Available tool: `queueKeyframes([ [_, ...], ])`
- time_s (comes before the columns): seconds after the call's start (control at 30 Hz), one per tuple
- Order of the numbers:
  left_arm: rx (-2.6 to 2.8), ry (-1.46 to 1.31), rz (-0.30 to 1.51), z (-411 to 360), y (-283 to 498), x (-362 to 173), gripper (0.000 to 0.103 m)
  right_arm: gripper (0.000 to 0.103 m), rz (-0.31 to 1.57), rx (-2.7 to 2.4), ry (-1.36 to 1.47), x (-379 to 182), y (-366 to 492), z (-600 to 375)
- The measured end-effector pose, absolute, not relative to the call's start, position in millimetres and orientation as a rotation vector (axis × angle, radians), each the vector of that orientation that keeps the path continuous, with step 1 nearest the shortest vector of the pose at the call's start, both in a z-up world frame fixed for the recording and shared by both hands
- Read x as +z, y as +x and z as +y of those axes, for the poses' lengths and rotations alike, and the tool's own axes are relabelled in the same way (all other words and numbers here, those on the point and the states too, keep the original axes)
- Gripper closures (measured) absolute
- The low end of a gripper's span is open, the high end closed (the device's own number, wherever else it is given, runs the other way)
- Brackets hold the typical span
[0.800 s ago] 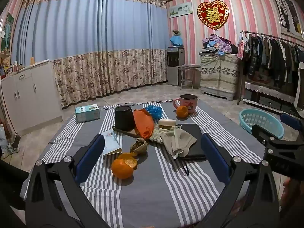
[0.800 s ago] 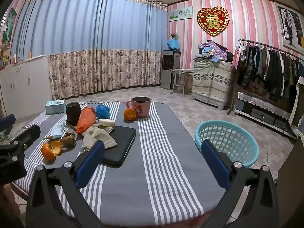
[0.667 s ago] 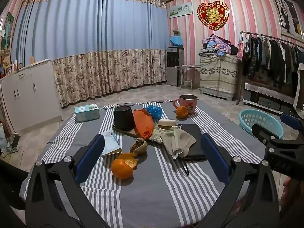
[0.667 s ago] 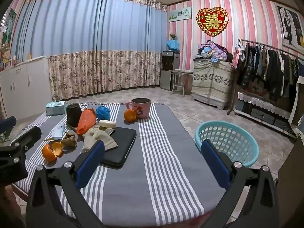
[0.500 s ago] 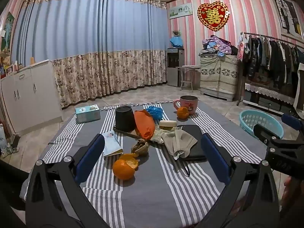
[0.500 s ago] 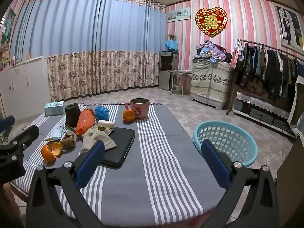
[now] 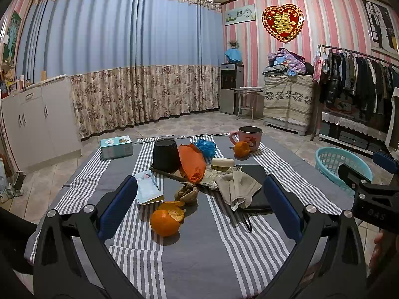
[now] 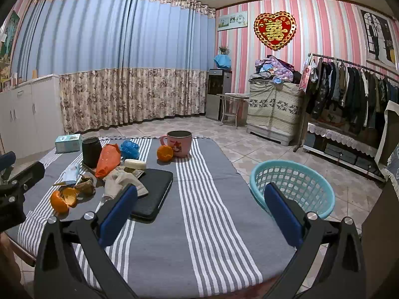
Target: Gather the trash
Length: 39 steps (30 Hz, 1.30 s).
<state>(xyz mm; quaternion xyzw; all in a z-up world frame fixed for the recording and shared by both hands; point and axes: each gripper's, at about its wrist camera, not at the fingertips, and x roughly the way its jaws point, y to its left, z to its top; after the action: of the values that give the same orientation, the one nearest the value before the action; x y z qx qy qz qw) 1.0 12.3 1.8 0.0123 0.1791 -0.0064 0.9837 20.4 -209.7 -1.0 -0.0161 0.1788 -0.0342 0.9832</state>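
Observation:
Litter lies on a grey striped tablecloth (image 7: 199, 256): a half-peeled orange (image 7: 165, 221) with loose peel, a brown crumpled scrap (image 7: 186, 193), an orange plastic bag (image 7: 193, 162), a blue crumpled bag (image 7: 205, 147) and a used face mask (image 7: 237, 189). A teal basket (image 8: 293, 186) stands on the floor right of the table. My left gripper (image 7: 199, 204) hovers open over the near table edge, the orange between its fingers' lines but well ahead. My right gripper (image 8: 199, 206) is open over the bare striped cloth, nothing between its fingers.
A black cup (image 7: 165, 154), pink mug (image 7: 249, 138) with a whole orange (image 7: 241, 148), round tin (image 7: 222, 163), black case (image 7: 254, 186), leaflet (image 7: 148, 186) and tissue box (image 7: 116, 147) share the table. Clothes rack (image 8: 349, 94) stands right.
Both views have shifted only slightly; the table objects sit a touch lower and rightward in the left view. Both grippers stay open and hold nothing.

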Motion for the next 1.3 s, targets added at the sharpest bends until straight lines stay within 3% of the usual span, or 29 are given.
queueKeyframes([
  [1.3, -0.016, 0.025, 0.364, 15.0, 1.3, 0.7, 0.005, 0.004, 0.376, -0.085, -0.050, -11.7, 17.6, -224.0],
])
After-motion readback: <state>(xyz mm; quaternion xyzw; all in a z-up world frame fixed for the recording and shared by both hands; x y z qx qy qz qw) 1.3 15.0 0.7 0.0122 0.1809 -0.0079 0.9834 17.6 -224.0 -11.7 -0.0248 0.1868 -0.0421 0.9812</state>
